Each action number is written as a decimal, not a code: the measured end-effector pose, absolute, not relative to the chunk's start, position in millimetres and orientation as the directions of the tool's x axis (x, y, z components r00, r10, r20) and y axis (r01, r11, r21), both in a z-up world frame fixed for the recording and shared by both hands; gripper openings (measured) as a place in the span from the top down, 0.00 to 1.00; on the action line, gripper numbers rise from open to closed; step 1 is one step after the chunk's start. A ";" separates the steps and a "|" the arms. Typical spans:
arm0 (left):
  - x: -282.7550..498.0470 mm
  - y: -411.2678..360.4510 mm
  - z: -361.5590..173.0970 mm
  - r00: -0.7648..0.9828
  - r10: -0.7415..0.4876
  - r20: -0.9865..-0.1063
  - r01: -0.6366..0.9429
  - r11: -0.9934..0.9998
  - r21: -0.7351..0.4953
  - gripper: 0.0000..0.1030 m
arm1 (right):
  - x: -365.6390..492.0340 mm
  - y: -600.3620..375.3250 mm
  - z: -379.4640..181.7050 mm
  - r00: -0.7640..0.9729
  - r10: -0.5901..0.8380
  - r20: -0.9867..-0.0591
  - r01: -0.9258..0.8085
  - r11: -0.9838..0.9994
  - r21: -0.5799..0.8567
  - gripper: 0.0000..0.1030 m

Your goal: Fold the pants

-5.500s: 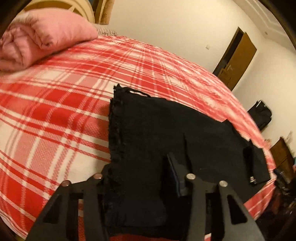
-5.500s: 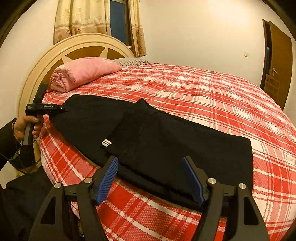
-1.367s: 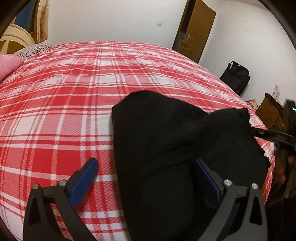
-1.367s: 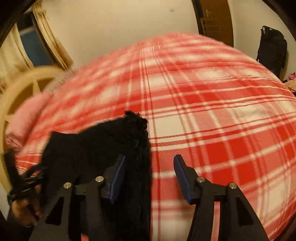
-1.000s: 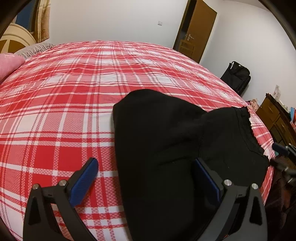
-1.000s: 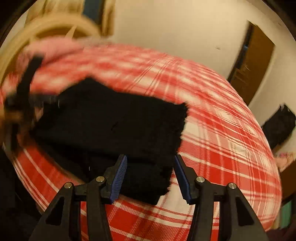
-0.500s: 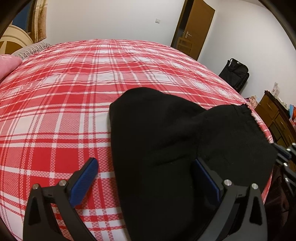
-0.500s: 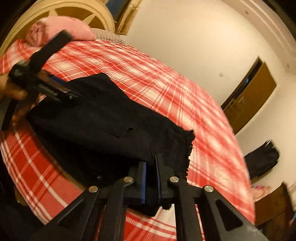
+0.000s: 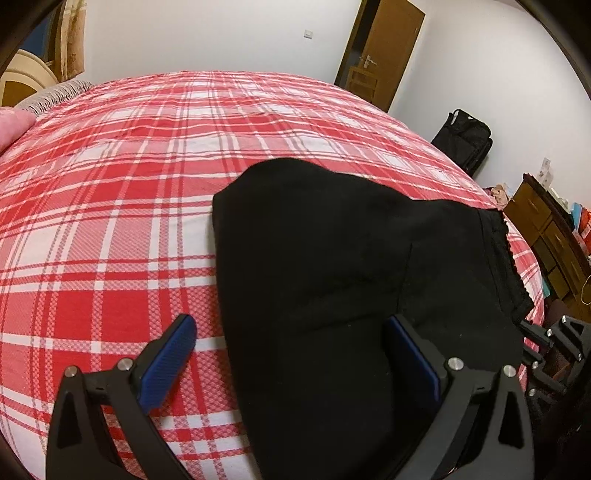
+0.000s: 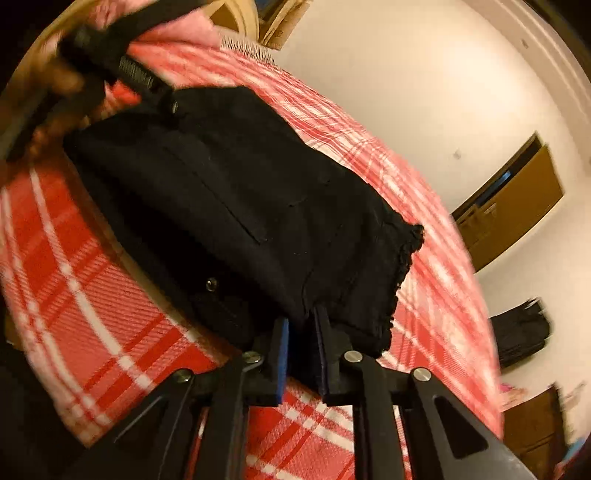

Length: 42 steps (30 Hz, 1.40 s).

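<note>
Black pants (image 9: 332, 258) lie folded over on the red plaid bed (image 9: 110, 184), their frayed hem toward the right. My left gripper (image 9: 291, 350) hovers open over the near fold, one pad above the bedspread and the other above the cloth. My right gripper (image 10: 301, 332) is shut on the near edge of the pants (image 10: 240, 192), close to the frayed hem. It also shows in the left wrist view as the right gripper (image 9: 528, 332) at the bed's edge. The left gripper (image 10: 162, 96) appears blurred at the far end of the pants, held by a hand.
A pink quilt (image 9: 11, 125) lies by the headboard (image 10: 236, 14). Past the bed stand a brown door (image 9: 380, 48), a black bag (image 9: 465, 136) on the floor and a wooden dresser (image 9: 550, 229). The bed's edge runs just under my right gripper.
My right gripper swung down to the pants' near edge and went from open to shut on the cloth. The left gripper stayed open and barely moved.
</note>
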<state>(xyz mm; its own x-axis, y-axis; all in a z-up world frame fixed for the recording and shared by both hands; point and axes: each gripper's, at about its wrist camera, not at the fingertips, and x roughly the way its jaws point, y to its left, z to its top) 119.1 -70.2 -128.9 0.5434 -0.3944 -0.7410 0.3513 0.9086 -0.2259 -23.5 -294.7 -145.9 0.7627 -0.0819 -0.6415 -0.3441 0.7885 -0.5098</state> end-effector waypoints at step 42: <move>102.3 -50.1 -76.6 0.518 -0.562 -0.645 0.481 0.815 -0.323 0.76 | 87.5 -380.4 -102.6 0.636 0.438 -0.635 -0.073 0.854 0.515 0.81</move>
